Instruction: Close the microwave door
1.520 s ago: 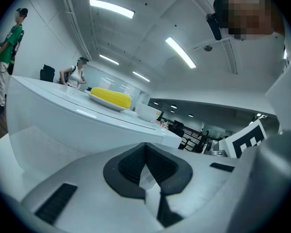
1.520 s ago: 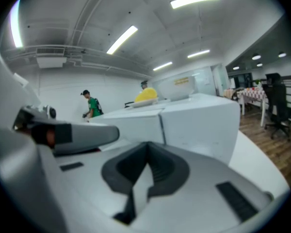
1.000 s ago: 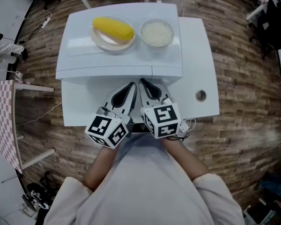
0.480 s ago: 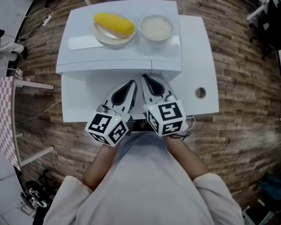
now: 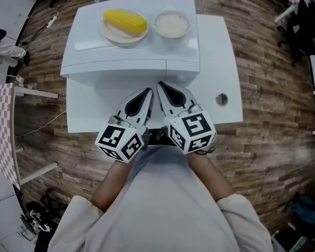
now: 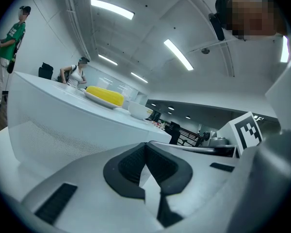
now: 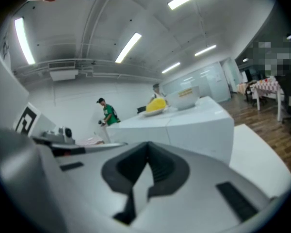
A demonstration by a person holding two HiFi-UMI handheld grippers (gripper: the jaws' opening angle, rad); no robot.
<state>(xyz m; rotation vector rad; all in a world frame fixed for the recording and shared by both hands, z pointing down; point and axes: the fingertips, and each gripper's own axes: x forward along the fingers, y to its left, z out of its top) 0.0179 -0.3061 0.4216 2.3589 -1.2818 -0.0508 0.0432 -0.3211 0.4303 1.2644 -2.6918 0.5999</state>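
Observation:
The white microwave [image 5: 131, 62] stands on a white table [image 5: 215, 51]; its front face shows in the left gripper view [image 6: 53, 130] and the right gripper view [image 7: 194, 125], where the door lies flush with the body. On top sit a plate with a yellow corn cob [image 5: 125, 21] and a bowl of rice [image 5: 171, 24]. My left gripper [image 5: 147, 92] and right gripper [image 5: 159, 85] are side by side just in front of the microwave's front, both shut with nothing held. Each one's jaws meet tip to tip in its own view: left gripper [image 6: 146, 144], right gripper [image 7: 147, 158].
A round hole [image 5: 221, 98] is set in the tabletop right of the grippers. A checkered table [image 5: 0, 130] stands at the left on the wooden floor [image 5: 273, 114]. People stand far off, one in a green shirt [image 7: 108, 114].
The microwave and table have slid slightly up and left in the head view. Both grippers stay shut in front of the microwave, the right one's cube turned a little.

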